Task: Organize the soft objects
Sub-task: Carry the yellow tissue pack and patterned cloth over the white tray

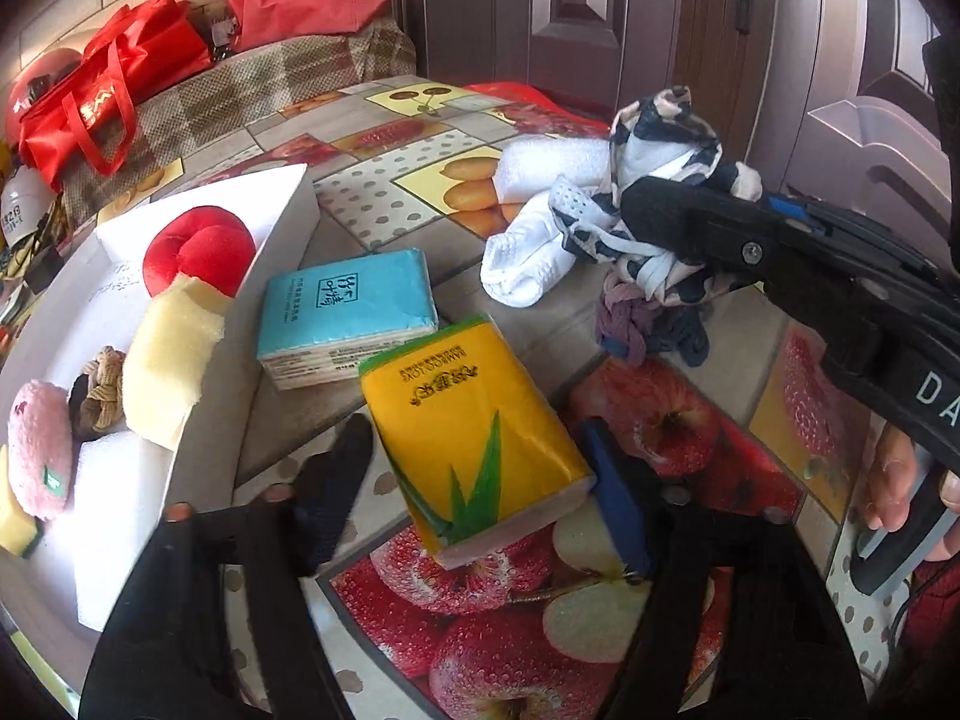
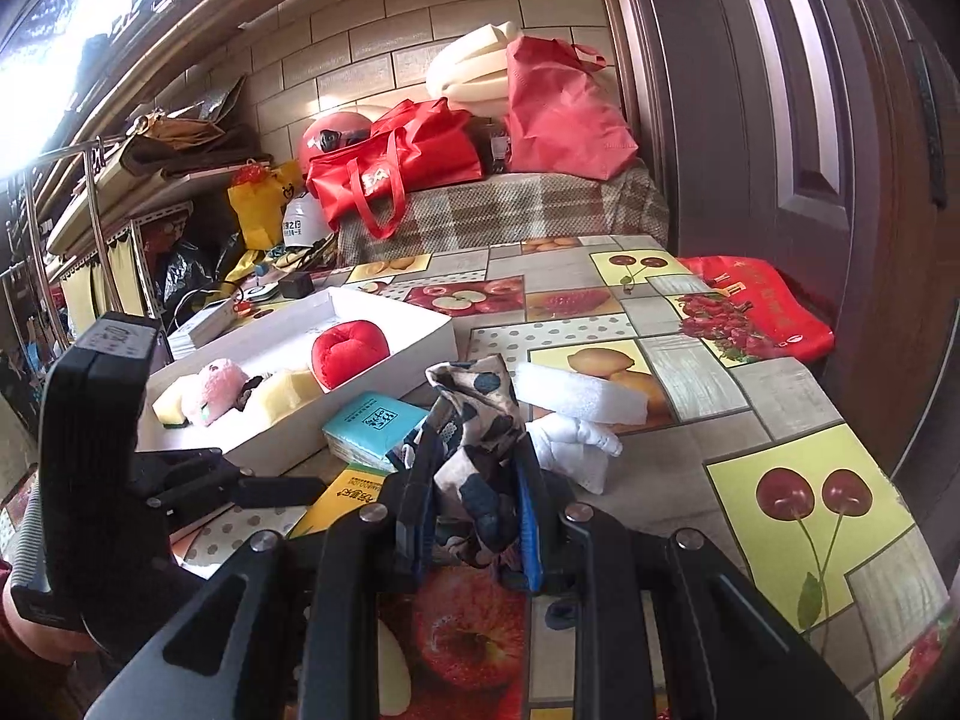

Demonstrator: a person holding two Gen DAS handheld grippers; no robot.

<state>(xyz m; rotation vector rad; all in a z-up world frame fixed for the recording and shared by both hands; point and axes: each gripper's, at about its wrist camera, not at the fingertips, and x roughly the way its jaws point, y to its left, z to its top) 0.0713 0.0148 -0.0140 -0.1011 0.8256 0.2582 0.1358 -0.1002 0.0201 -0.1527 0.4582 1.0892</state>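
Two grippers: left gripper (image 1: 474,480) jaws part open astride yellow tissue pack (image 1: 474,450), grip unclear; right gripper (image 2: 474,516) clamped tight on patterned cloth (image 2: 474,420)

The table (image 1: 384,192) wears a fruit-print cloth. At left in the left wrist view lies a white tray (image 1: 198,420); just right of it a blue tissue pack (image 1: 348,315), and at centre a yellow tissue pack (image 1: 474,450). At upper right sit a white foam block (image 1: 552,171) and a white sock (image 1: 522,267). A red bag (image 2: 762,306) lies at the far edge.
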